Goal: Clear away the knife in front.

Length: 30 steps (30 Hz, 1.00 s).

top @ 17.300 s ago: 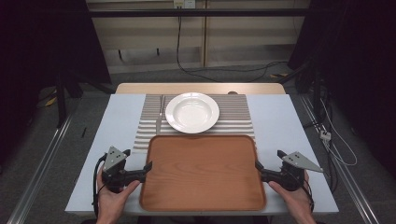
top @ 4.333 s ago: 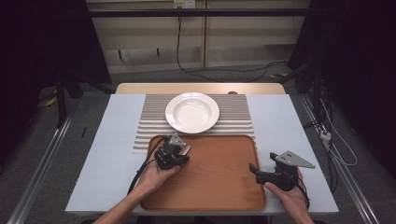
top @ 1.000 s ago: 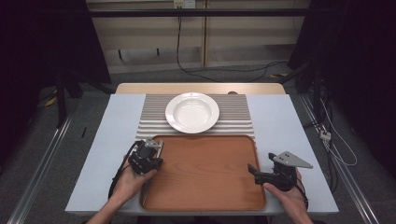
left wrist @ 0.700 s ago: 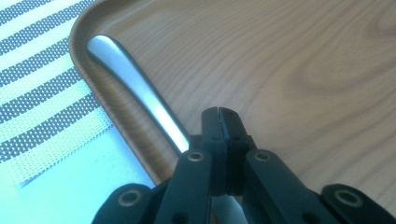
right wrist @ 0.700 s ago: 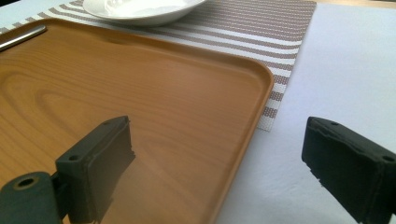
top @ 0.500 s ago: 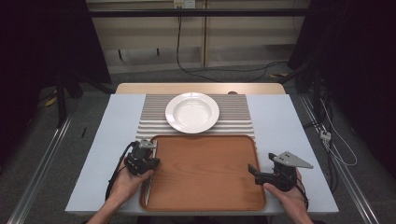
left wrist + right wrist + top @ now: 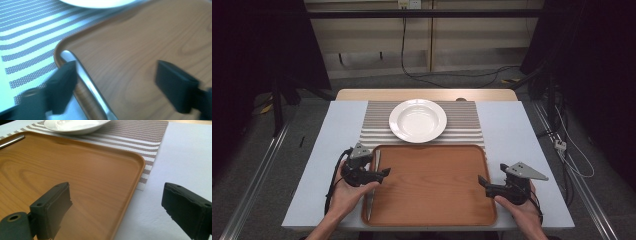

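- Tray [image 7: 432, 185]: we are seeing it lying on the table [image 7: 522, 135], its far edge overlapping the striped mat [image 7: 467, 120], and holding one thing, a metal piece of cutlery [image 7: 372, 187] along its left rim.
- We are seeing the white plate [image 7: 418, 120] sitting empty on the mat, just beyond the tray.
- The cutlery is lying flat, its long axis running from the near left corner toward the far left corner; in the left gripper view its rounded end [image 7: 67, 55] is pointing at the far corner.
- Our left gripper [image 7: 379, 172] is hovering over the tray's left edge; its jaws have just been opening and are standing spread, the cutlery passing beside one jaw, unpinched.
- Our right gripper [image 7: 484, 183] is resting at the tray's right rim, jaws spread wide, straddling the edge, holding nothing.
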{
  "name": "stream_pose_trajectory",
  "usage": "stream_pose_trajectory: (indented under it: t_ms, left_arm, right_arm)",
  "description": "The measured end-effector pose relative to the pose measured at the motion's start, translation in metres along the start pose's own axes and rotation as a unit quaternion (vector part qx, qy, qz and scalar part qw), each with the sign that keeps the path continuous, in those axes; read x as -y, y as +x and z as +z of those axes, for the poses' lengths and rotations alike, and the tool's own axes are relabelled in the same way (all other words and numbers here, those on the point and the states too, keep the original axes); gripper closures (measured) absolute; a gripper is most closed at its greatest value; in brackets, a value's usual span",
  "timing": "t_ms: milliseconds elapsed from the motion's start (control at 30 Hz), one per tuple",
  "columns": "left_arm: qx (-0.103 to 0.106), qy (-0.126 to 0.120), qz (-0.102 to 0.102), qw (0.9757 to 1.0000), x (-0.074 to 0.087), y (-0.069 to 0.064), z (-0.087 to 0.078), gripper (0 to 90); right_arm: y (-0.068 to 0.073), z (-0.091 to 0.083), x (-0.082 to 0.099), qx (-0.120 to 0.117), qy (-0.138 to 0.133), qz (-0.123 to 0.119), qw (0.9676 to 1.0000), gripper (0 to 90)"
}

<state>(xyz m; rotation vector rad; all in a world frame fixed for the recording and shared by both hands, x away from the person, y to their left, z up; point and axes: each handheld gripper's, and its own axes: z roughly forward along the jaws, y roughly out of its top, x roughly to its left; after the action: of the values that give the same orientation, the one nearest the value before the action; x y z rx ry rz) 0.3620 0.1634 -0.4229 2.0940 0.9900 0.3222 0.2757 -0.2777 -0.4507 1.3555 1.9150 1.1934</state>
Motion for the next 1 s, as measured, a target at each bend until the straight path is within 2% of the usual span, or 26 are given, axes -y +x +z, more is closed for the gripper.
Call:
stream_pose_trajectory:
  t_ms: [67, 133, 167, 300, 400, 500, 600, 833, 900, 1000]
  left_arm:
    - [0.009, -0.007, -0.002, 0.9999, -0.002, 0.000, -0.003, 9.3]
    - [0.019, -0.018, -0.002, 0.9997, -0.002, 0.000, -0.008, 7.0]
    - [0.015, -0.024, 0.006, 0.9996, -0.001, -0.001, -0.011, 6.9]
    - [0.002, -0.047, 0.011, 0.9988, 0.001, -0.005, -0.022, 6.3]
    - [-0.011, -0.049, 0.008, 0.9987, 0.003, -0.002, -0.028, 6.2]
    - [-0.036, -0.059, 0.027, 0.9973, 0.006, -0.001, -0.032, 7.0]
    - [-0.040, -0.070, 0.015, 0.9966, 0.011, 0.002, -0.037, 6.9]
    - [-0.039, -0.059, 0.010, 0.9975, 0.024, 0.004, -0.040, 6.7]
    - [-0.049, -0.057, 0.000, 0.9971, 0.028, 0.005, -0.041, 6.8]
    - [-0.050, -0.067, -0.017, 0.9964, 0.038, 0.008, -0.041, 6.7]
  right_arm:
    - [-0.001, 0.000, 0.000, 0.001, -0.001, 0.000, 1.0000, 8.3]
    - [0.000, -0.001, 0.000, 0.001, 0.000, 0.000, 1.0000, 8.3]
    - [0.000, -0.001, 0.000, 0.000, -0.001, 0.000, 1.0000, 8.3]
    - [0.000, 0.000, 0.000, 0.002, -0.003, 0.002, 1.0000, 8.3]
    - [0.000, -0.001, 0.000, 0.001, -0.003, 0.000, 1.0000, 8.3]
    - [0.000, -0.002, 0.000, 0.002, -0.004, 0.004, 1.0000, 8.3]
    - [-0.001, -0.003, 0.001, 0.004, -0.005, 0.005, 1.0000, 8.3]
    - [-0.002, -0.005, 0.002, 0.008, -0.006, 0.006, 0.9999, 8.3]
    - [-0.002, -0.005, 0.002, 0.008, -0.006, 0.006, 0.9999, 8.3]
    - [-0.003, -0.006, 0.002, 0.009, -0.006, 0.007, 0.9999, 8.3]
